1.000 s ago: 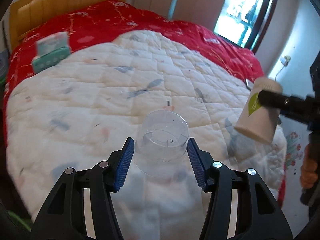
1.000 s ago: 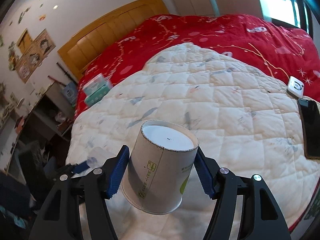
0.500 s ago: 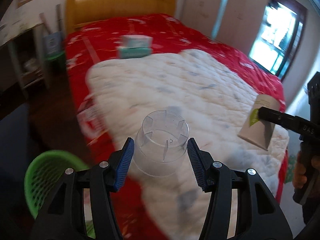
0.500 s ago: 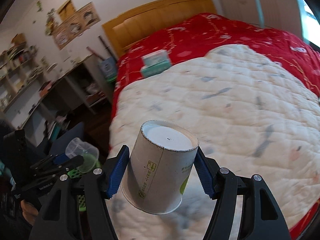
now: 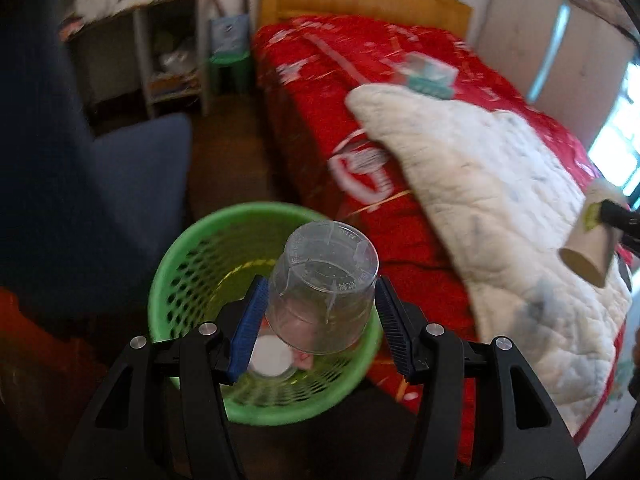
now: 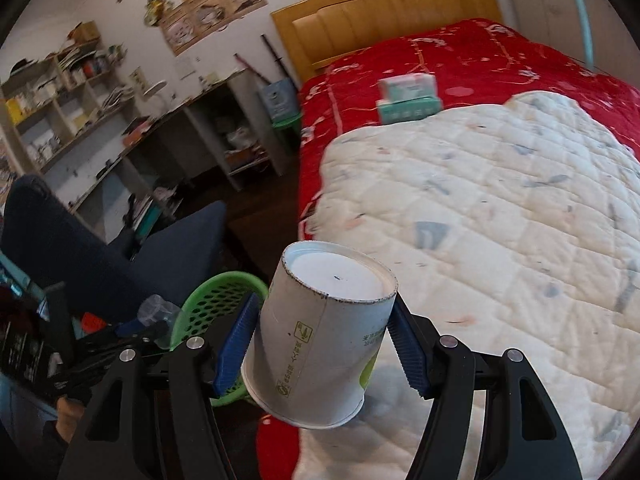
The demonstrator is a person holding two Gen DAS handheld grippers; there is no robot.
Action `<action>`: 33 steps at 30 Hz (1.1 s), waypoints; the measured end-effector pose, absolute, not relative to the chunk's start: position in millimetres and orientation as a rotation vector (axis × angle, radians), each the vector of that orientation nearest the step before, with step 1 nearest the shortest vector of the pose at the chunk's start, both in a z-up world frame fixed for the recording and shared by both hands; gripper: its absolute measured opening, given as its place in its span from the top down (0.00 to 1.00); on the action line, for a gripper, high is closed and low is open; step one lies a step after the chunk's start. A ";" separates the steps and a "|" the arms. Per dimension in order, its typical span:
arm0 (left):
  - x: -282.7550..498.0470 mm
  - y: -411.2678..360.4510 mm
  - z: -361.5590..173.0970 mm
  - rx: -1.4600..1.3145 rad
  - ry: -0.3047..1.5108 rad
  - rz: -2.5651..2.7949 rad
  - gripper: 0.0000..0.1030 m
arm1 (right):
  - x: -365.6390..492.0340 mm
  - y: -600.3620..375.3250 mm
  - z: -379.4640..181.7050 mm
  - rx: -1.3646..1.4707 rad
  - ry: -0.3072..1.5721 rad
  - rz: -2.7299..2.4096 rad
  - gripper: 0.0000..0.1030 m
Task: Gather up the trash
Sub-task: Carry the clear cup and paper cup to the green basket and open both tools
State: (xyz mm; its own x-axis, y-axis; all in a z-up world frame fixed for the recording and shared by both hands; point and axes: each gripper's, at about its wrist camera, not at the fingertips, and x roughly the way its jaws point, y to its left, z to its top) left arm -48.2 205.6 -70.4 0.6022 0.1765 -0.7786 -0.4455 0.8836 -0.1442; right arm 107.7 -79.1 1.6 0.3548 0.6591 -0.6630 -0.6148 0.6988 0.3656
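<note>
- My left jaws [image 5: 320,316] are closed on a clear plastic cup [image 5: 322,290], base pointing away from me, the blue pads pressing its sides.
- I hold that cup over the green basket [image 5: 192,264], which stands on the floor beside the foot corner of the bed [image 5: 400,240]; I judge this is where the trash goes, so the cup is placed for a drop.
- Something white and round lies in the basket's bottom, perhaps a lid; blur makes it hard to say.
- My right jaws [image 6: 320,344] grip a paper cup [image 6: 316,344] by its sides, bottom outward, mouth toward me.
- The paper cup hangs above the edge of the white quilt [image 6: 500,220], near the basket [image 6: 212,300] but not yet over it; I judge it waits its turn behind the left.
- A tissue box [image 6: 408,100] sits on the red cover near the headboard end, beyond the quilt's edge.
- A dark blue chair [image 5: 112,184] stands just behind the basket, so I should drop straight down.
</note>
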 end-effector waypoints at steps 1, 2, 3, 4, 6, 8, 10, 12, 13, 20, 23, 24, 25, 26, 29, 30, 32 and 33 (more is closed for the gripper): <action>-51.4 214.6 -78.8 -0.367 0.869 0.380 0.47 | 104.7 -71.2 1.8 0.048 0.886 0.836 0.39; -52.5 217.4 -83.4 -0.378 0.878 0.387 0.47 | 103.2 -66.7 2.0 0.044 0.887 0.842 0.39; -53.7 221.9 -88.1 -0.391 0.887 0.396 0.46 | 101.9 -61.0 2.1 0.038 0.888 0.851 0.39; -55.5 228.6 -94.8 -0.410 0.898 0.406 0.46 | 99.8 -54.6 2.5 0.033 0.890 0.861 0.39; -56.1 229.2 -101.4 -0.426 0.909 0.418 0.45 | 97.0 -44.4 2.6 0.024 0.893 0.877 0.39; -58.2 234.4 -107.2 -0.443 0.914 0.428 0.45 | 92.1 -34.1 1.8 0.012 0.895 0.896 0.39; -60.5 238.5 -110.5 -0.455 0.916 0.435 0.45 | 89.1 -25.3 0.8 0.006 0.900 0.911 0.39; -64.3 242.3 -113.2 -0.470 0.918 0.442 0.43 | 86.6 -17.5 -0.7 0.004 0.907 0.927 0.39; -66.6 243.8 -114.2 -0.475 0.918 0.448 0.43 | 86.4 -15.7 -1.8 0.002 0.909 0.933 0.39; -83.3 247.9 -110.1 -0.502 0.898 0.465 0.43 | 77.4 5.6 -5.7 -0.014 0.924 0.974 0.39; -90.3 248.8 -105.6 -0.513 0.888 0.472 0.43 | 73.0 15.3 -8.5 -0.021 0.936 0.991 0.39; -92.3 249.1 -104.3 -0.514 0.886 0.476 0.43 | 71.3 21.2 -10.9 -0.026 0.945 1.000 0.39; -95.9 249.3 -102.5 -0.518 0.883 0.482 0.43 | 69.8 24.9 -13.2 -0.029 0.951 1.005 0.39; -97.8 250.1 -101.3 -0.521 0.880 0.483 0.43 | 68.0 30.7 -15.9 -0.033 0.960 1.014 0.39; -105.3 252.2 -97.2 -0.525 0.868 0.494 0.43 | 63.5 46.2 -23.3 -0.046 0.979 1.030 0.39; -108.7 252.7 -95.7 -0.524 0.865 0.504 0.41 | 62.2 52.1 -25.6 -0.049 0.985 1.036 0.39; -113.7 254.7 -93.7 -0.527 0.858 0.517 0.39 | 61.5 62.7 -29.8 -0.057 0.992 1.043 0.39; -115.5 255.8 -93.1 -0.530 0.855 0.519 0.39 | 61.3 66.0 -30.7 -0.061 0.994 1.045 0.39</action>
